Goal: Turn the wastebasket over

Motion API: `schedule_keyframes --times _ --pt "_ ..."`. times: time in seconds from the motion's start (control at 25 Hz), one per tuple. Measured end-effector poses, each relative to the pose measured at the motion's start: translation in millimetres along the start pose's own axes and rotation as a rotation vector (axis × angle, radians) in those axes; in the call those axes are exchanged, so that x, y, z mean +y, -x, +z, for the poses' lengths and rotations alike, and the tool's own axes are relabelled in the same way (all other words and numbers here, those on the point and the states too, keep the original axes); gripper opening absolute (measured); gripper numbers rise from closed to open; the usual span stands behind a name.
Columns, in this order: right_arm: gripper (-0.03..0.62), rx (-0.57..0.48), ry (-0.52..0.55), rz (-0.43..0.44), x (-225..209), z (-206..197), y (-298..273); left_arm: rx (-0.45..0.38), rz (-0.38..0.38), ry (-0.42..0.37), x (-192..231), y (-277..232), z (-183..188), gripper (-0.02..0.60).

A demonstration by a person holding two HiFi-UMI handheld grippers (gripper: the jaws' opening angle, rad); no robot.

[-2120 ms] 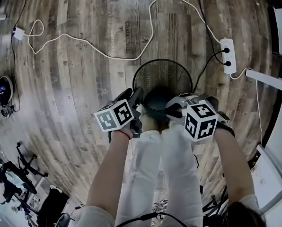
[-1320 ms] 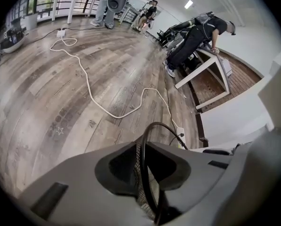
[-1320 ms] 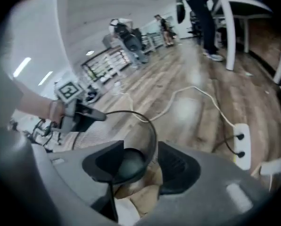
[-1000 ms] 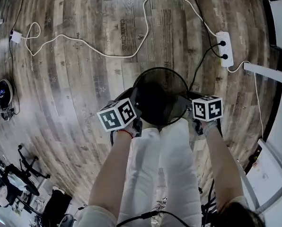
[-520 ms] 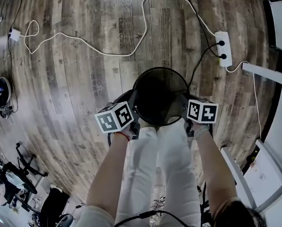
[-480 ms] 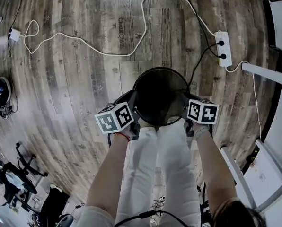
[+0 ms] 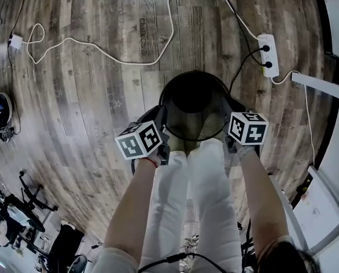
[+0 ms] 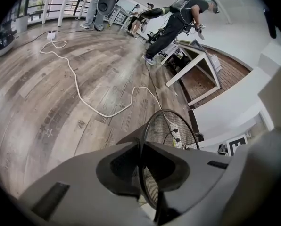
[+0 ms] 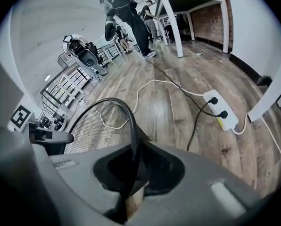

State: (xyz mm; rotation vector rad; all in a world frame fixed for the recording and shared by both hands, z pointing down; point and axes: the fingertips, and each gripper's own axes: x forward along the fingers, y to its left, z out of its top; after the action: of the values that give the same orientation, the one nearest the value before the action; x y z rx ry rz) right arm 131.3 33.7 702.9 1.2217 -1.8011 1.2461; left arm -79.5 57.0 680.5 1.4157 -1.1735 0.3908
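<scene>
Wastebasket (image 7: 193,110), mouth upward, sits between the two tools: left hand-held gripper (image 8: 141,166) and right hand-held gripper (image 9: 133,166) each clamp its rim (image 8: 165,110) on opposite sides, jaws narrow, having just been closing on it.

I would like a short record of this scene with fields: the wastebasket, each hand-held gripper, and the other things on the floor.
object: black mesh wastebasket, mouth facing up, not yet turned over
left: left hand-held gripper shut on the wastebasket's rim, left side; its jaws have just been closing
right: right hand-held gripper shut on the rim, right side; its jaws have just been closing
surface: wooden floor
nearby: white cable and power strip, beyond the wastebasket
</scene>
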Motion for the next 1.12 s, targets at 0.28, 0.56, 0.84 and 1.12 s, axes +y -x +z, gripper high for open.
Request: schedule_keyframes --times 0.28,0.56,0.84,1.12 --pt "0.025 -0.017 -0.009 0.0 4.1 5.6 9.6 -0.011 -0.008 -0.04 -9.2 7.9 6.8 0.038" --pt "0.023 -0.047 0.004 -0.019 24.6 33.4 52.6 -0.043 -0.02 -0.056 -36.5 48.2 27.9 0.035" --pt "0.025 -0.074 0.002 -0.012 55.3 72.9 117.0 -0.049 -0.062 -0.095 -80.0 109.1 59.3 0.035" --pt "0.028 -0.115 0.005 -0.003 94.6 110.4 182.2 -0.082 -0.089 -0.136 -116.2 172.9 88.4 0.032"
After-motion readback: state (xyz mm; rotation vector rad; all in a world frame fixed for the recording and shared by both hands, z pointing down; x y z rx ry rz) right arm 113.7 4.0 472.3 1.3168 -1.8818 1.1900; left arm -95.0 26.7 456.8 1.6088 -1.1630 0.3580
